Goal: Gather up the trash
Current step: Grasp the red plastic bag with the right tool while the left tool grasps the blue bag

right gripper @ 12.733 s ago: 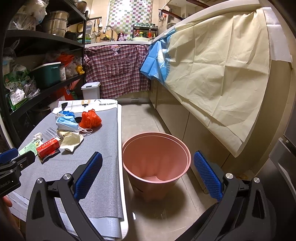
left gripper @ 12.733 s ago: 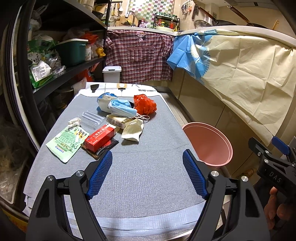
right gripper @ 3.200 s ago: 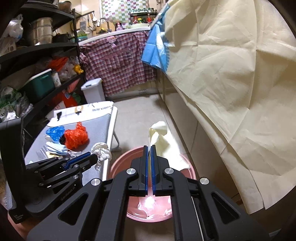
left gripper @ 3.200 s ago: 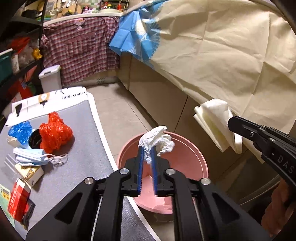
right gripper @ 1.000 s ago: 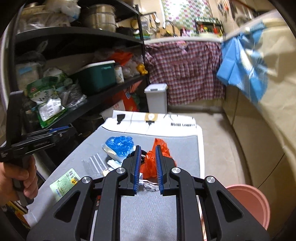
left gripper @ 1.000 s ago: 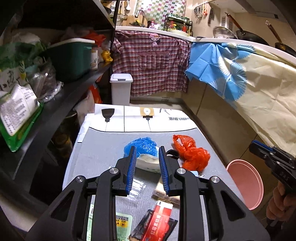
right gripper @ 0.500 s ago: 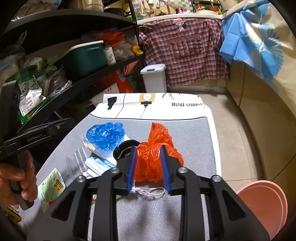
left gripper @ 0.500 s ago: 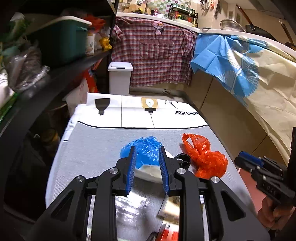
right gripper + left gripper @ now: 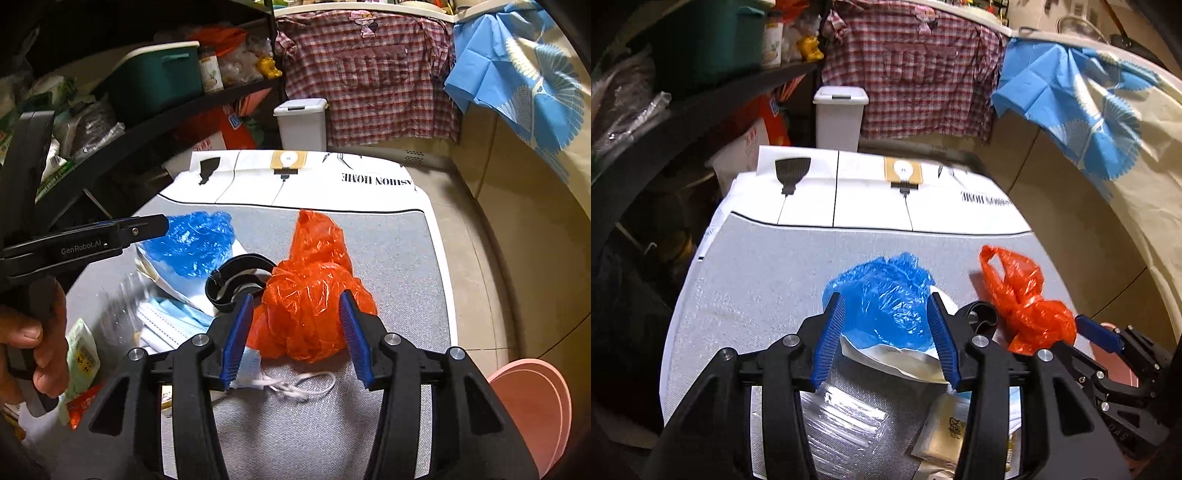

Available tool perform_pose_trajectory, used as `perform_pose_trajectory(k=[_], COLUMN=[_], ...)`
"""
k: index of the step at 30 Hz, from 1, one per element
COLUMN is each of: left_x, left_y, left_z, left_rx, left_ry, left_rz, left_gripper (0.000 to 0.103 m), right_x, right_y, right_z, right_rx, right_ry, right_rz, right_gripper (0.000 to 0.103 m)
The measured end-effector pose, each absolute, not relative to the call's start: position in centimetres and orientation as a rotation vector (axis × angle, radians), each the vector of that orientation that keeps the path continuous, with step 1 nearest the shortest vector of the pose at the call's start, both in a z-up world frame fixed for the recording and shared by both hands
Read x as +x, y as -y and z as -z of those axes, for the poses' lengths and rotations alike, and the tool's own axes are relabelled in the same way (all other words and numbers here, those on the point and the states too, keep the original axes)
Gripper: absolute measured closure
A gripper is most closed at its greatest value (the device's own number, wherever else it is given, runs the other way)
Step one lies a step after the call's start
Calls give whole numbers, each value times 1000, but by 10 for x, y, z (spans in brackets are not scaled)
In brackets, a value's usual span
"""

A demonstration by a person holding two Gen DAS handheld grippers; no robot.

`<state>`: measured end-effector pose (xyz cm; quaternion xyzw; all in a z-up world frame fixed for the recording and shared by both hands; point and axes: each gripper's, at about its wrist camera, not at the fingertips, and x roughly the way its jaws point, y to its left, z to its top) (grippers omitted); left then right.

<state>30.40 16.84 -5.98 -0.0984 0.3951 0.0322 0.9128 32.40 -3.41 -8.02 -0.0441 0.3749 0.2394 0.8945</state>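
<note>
Both tools are down over the grey-covered table right now, each lined up on its own piece of trash. The left tool has its blue-padded jaws spreading apart as we speak, with the crumpled blue plastic bag sitting between them; the pads look like they're beside it rather than squeezing it. That blue bag lies on top of a white paper wrapper. The right tool is doing the same thing, jaws opening with the crumpled orange plastic bag between them, not pinched as far as I can see.

Between the two bags there's a black ring-shaped band, touching the orange one. Closer to the cameras: a light blue face mask with its white ear loop trailing out on the cloth, a clear plastic sleeve, and a green-and-white sachet near the person's hand on the left tool's grip.

The pink round plastic bin sits on the floor off the table's right edge, well apart from both bags.
</note>
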Motion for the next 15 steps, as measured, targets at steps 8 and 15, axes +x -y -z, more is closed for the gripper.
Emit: perform_pose_trajectory(k=[8,15], left_x=[300,288], left_y=[-166,-164], left_z=[60,43], left_rx=[-192,-165], left_ry=[-838,-785], left_rz=[-50,-51], left_gripper=[99,101], right_x=[323,318], right_y=[34,42], right_z=[82,70], right_rx=[-104,-78], right_ry=[-787,-762], right_rz=[-507,-514], right_gripper=[76,87])
